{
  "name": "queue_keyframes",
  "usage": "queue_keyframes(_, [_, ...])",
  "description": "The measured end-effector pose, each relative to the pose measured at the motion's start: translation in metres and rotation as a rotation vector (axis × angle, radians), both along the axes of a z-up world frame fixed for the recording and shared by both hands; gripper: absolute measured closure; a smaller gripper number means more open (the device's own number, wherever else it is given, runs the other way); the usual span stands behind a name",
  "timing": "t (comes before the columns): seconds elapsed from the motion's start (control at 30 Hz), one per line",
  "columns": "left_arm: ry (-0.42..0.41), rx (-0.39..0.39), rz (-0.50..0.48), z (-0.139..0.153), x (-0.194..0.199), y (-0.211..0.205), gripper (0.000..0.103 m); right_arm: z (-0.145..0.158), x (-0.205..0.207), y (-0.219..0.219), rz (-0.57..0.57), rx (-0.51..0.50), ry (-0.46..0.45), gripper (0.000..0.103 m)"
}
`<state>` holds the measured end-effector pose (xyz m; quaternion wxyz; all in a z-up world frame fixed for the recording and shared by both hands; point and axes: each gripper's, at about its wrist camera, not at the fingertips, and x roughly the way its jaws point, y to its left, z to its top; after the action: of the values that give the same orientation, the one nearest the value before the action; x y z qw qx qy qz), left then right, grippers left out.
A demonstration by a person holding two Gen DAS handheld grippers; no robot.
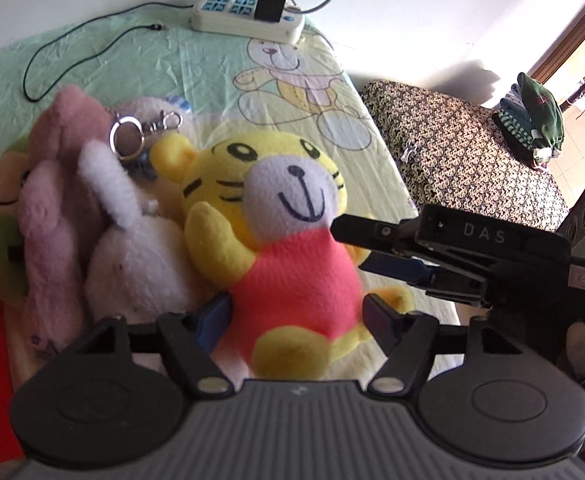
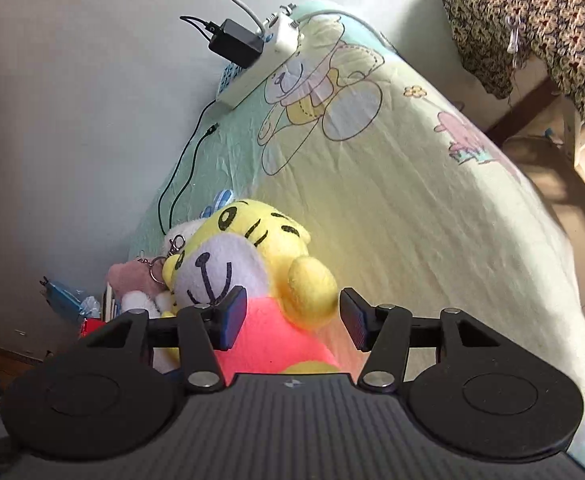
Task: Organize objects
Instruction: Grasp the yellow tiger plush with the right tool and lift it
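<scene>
Daylight pours in from the right in the left wrist view, blowing out the white wall [image 1: 432, 12] near the top right, with a soft grey shadow on it just above the patterned cloth [image 1: 464, 152]. The yellow tiger plush [image 1: 288, 216] is bright but a bit soft, and the pink plush [image 1: 60, 184] beside it is blurrier, colours smearing near the left edge. Heavy fisheye bend in both views: the bed sheet [image 2: 412, 208] curves like a dome and the corners go dark. The right wrist view is dimmer, its wall [image 2: 72, 100] grey and flat, with a warm glow on the sheet by the plush. The near claw parts are dark and low on detail
</scene>
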<state>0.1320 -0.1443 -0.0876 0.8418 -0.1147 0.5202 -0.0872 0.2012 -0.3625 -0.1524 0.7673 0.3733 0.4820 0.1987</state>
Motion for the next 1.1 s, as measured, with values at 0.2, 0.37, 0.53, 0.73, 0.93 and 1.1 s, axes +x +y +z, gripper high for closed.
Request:
queue_keyframes(0.2, [0.019, -0.004, 0.004, -0.011, 0.007, 0.006, 0.028, -0.006, 0.008, 0.010, 0.029, 0.021, -0.014, 0.043])
queue_keyframes(0.37, [0.025, 0.008, -0.003, -0.018, 0.013, 0.004, 0.027, -0.023, 0.013, 0.010, 0.030, 0.121, 0.048, 0.041])
queue_keyframes(0.53, [0.009, 0.035, -0.030, -0.018, 0.011, -0.002, 0.027, -0.029, 0.002, 0.001, 0.013, 0.244, 0.089, 0.059])
queue_keyframes(0.73, [0.004, 0.025, -0.075, -0.015, -0.004, -0.010, 0.029, -0.013, -0.018, -0.008, 0.031, 0.221, 0.062, 0.063])
queue_keyframes(0.93, [-0.004, 0.014, -0.112, -0.008, -0.029, -0.017, 0.029, 0.003, -0.045, -0.018, 0.040, 0.194, 0.039, 0.063])
queue_keyframes(1.1, [-0.038, 0.023, -0.137, 0.002, -0.056, -0.019, 0.029, 0.018, -0.066, -0.017, 0.068, 0.175, -0.003, 0.063])
